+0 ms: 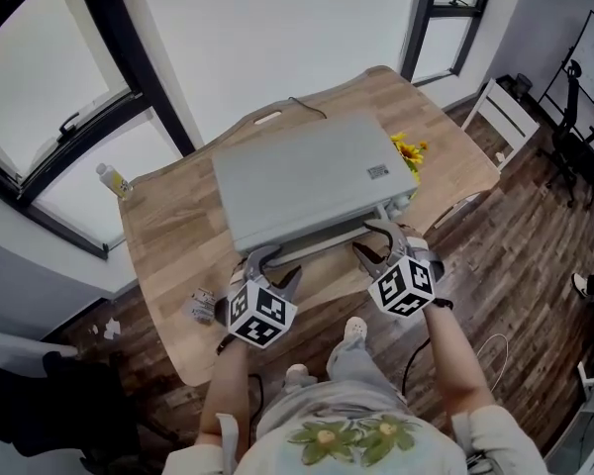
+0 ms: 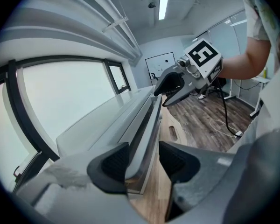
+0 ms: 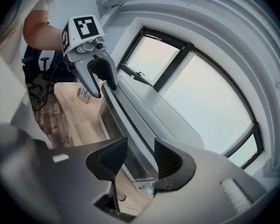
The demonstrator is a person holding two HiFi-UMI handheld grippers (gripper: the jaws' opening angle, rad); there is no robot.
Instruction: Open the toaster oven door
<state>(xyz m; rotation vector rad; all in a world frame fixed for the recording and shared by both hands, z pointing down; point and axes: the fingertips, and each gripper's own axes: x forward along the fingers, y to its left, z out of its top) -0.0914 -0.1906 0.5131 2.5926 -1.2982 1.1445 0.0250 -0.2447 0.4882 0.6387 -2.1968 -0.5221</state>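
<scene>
At the far left of the head view a small bottle (image 1: 114,178) stands on the wooden table (image 1: 168,226), well away from the work.

Lower down, left of the middle, the left gripper (image 1: 272,267) reaches up to the front of the toaster oven (image 1: 302,181), which sits in the middle of the table. In the left gripper view its jaws are apart, one on each side of the long handle (image 2: 144,134). One pad looks right up against the bar, and a thin gap shows by the other, so it is not squeezing yet.

The handle runs along the top of the door (image 3: 113,122), and the door looks shut.

Right of the middle, the right gripper (image 1: 376,240) sits at the other end of the same bar. Its jaws are wide apart too, with the handle between them and space on both sides.

I think both grippers are spread along the bar so the door can be pulled down evenly once they close.

At the right, yellow flowers (image 1: 408,151) peek out beside the oven
</scene>
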